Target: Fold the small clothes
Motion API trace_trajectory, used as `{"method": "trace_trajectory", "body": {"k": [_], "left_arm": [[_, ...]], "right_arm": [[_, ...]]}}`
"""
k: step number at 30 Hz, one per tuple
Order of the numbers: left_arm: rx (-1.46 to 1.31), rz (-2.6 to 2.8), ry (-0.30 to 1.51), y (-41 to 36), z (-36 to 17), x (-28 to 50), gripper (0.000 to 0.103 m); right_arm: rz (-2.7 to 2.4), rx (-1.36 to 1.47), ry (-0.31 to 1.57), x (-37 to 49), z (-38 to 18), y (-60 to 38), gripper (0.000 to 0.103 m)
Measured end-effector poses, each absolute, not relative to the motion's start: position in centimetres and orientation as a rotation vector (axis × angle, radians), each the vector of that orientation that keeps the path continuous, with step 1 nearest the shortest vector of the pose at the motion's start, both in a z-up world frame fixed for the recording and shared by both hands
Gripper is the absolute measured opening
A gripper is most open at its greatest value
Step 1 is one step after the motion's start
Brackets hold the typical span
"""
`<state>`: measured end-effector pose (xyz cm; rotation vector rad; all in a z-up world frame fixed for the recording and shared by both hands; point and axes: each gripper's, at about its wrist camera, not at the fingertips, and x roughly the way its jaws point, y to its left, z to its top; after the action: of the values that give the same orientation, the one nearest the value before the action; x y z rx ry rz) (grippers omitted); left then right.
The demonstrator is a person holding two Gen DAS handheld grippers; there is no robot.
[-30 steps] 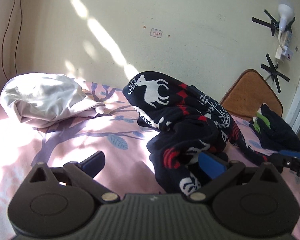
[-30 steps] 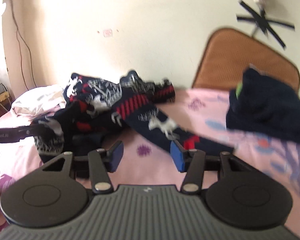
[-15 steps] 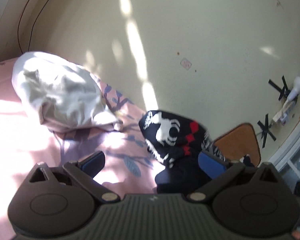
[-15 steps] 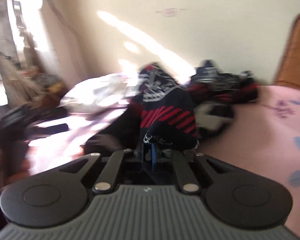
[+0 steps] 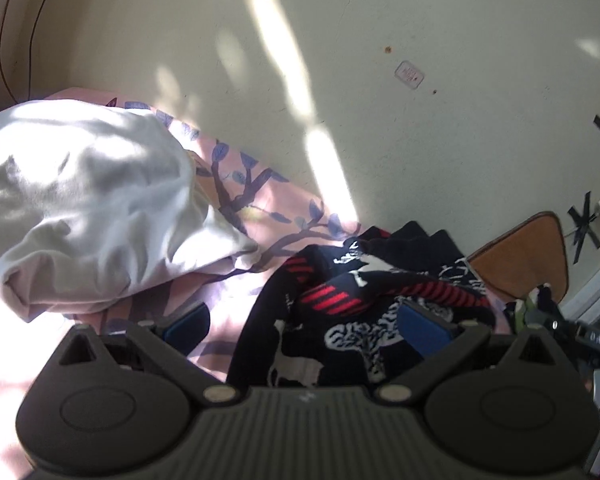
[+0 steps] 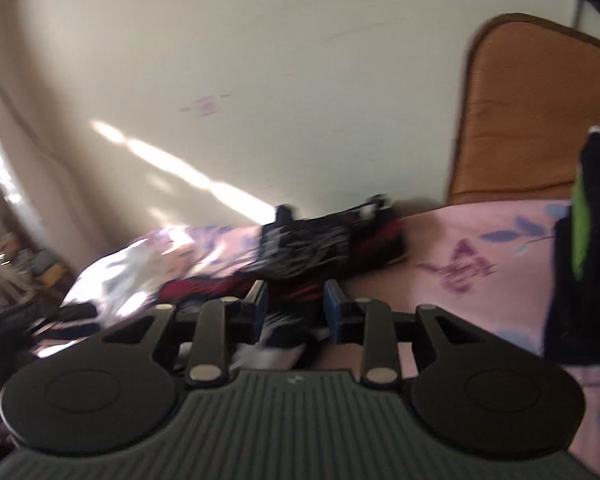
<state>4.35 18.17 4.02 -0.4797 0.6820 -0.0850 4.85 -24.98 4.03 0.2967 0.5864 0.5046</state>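
A black sweater (image 5: 352, 308) with red stripes and white deer figures lies crumpled on the pink bedsheet (image 5: 244, 208). My left gripper (image 5: 306, 326) is open wide just above its near edge, and part of the cloth lies between the blue pads (image 5: 424, 330) without touching them. In the blurred right wrist view the same sweater (image 6: 324, 240) stretches toward the wall. My right gripper (image 6: 296, 306) has its jaws opening, a gap shows between the pads, and sweater cloth lies beneath them.
A bunched white cloth (image 5: 84, 204) sits at the left of the bed. A brown woven board (image 6: 540, 120) leans on the wall at the right, with a dark garment with a green patch (image 6: 580, 248) beside it. The wall runs close behind the sweater.
My left gripper swung toward the sweater, which now fills the space ahead of its fingers. My right gripper shut on the sweater half a second ago and now stands with its jaws apart.
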Motion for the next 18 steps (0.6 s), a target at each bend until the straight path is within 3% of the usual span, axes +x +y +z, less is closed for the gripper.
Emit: {"method": "trace_trajectory", "body": {"k": [3,4,6,7,8,10,11,13,18], "left_arm": [[-0.423,-0.066,0.715,17.8,2.8,4.9,0.101],[-0.401,-0.059,0.722,17.6,2.6,5.0,0.096],[-0.359,-0.057,0.742,16.8,2.0,5.5,0.086],[-0.342,-0.059,0.756,16.1,1.7,5.8,0.074],[-0.309,-0.05,0.756,15.3,1.3,6.1,0.072],[-0.216,-0.023,0.748,13.5,1.1,6.5,0.047],[-0.167,-0.002,0.747,12.6,0.9,6.8,0.039],[-0.109,0.026,0.731,11.4,0.7,7.0,0.011],[-0.128,0.096,0.652,11.3,2.1,5.6,0.008]], "right_arm": [[0.412,0.288,0.641,10.3,2.0,-26.1,0.044],[0.397,0.28,0.657,11.5,1.4,-25.9,0.047],[0.375,0.253,0.683,14.8,0.1,-25.3,0.065],[0.37,0.242,0.695,15.9,-0.5,-24.7,0.068],[0.372,0.238,0.713,17.0,-1.2,-24.2,0.068],[0.388,0.253,0.749,18.5,-2.4,-23.0,0.061],[0.416,0.266,0.746,18.5,-2.5,-22.4,0.027],[0.415,0.225,0.689,17.2,-1.6,-21.2,0.02],[0.404,0.146,0.401,9.7,5.7,-21.4,0.018]]}}
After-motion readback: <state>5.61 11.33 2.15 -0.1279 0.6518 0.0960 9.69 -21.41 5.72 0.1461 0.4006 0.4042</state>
